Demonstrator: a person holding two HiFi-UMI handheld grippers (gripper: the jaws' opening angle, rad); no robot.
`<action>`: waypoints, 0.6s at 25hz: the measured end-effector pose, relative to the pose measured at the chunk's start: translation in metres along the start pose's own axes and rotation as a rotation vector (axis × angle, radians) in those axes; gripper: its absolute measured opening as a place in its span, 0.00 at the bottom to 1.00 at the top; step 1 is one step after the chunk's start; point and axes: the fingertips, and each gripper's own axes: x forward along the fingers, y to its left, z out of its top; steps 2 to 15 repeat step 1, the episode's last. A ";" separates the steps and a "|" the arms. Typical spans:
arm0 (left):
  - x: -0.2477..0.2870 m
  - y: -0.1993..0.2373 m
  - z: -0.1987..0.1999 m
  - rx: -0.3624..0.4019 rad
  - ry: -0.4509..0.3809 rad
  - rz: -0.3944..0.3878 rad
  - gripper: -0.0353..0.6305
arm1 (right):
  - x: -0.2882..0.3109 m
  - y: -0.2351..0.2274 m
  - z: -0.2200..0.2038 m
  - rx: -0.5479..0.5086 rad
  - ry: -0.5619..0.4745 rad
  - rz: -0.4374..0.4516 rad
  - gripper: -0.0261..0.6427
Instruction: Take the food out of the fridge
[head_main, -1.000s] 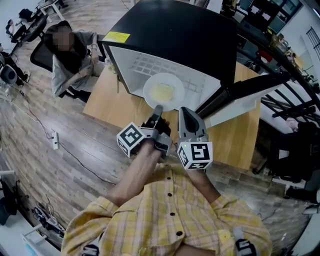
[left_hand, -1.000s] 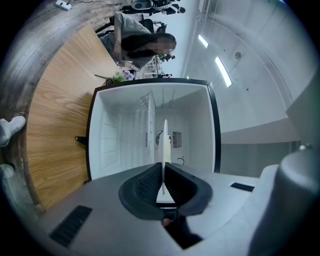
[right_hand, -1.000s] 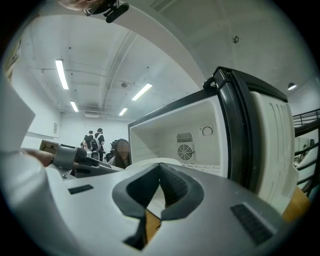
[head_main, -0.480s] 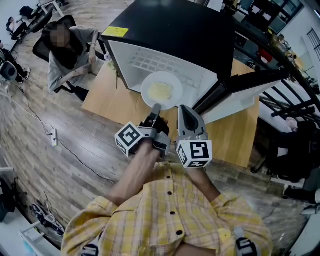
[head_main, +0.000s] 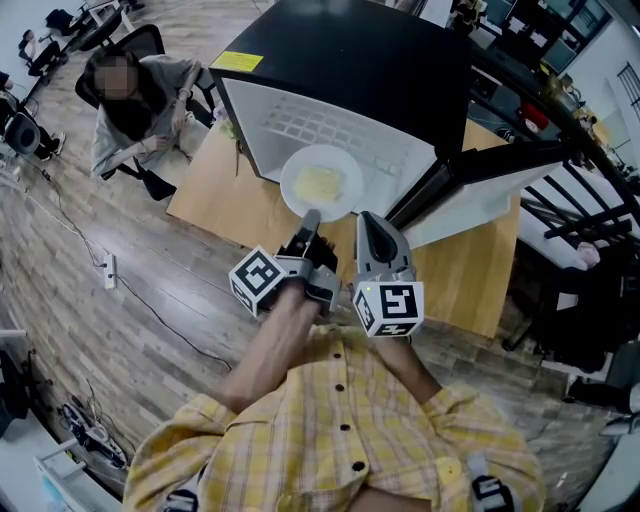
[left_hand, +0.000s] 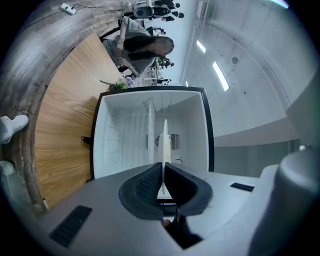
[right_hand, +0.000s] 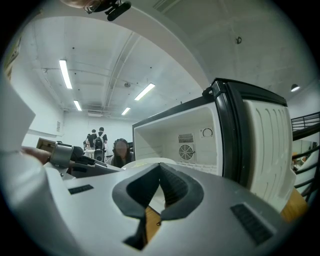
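Between the jaws of the left gripper (left_hand: 163, 172) the plate (head_main: 296, 172) is clamped by its rim, food (head_main: 322, 184) on it, just ahead at the open fridge (head_main: 340, 60) mouth. Beside it, the right gripper (right_hand: 160, 169) is closed and empty. This looks like the carry-out; it calls for holding the plate level.

White plate (head_main: 291, 186), black fridge (head_main: 350, 60), yellow plaid shirt (head_main: 340, 440)

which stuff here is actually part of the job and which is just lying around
Part of the job:
- plate of food, clamped by its rim in the left gripper
- open fridge
- right gripper, shut and empty

Just around:
- seated person
- wooden table under the fridge
- power strip on the floor
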 end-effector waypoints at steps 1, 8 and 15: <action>-0.001 0.000 0.000 0.002 -0.003 0.001 0.09 | -0.001 0.000 0.000 -0.001 0.000 -0.001 0.05; -0.001 0.000 0.000 0.002 -0.003 0.001 0.09 | -0.001 0.000 0.000 -0.001 0.000 -0.001 0.05; -0.001 0.000 0.000 0.002 -0.003 0.001 0.09 | -0.001 0.000 0.000 -0.001 0.000 -0.001 0.05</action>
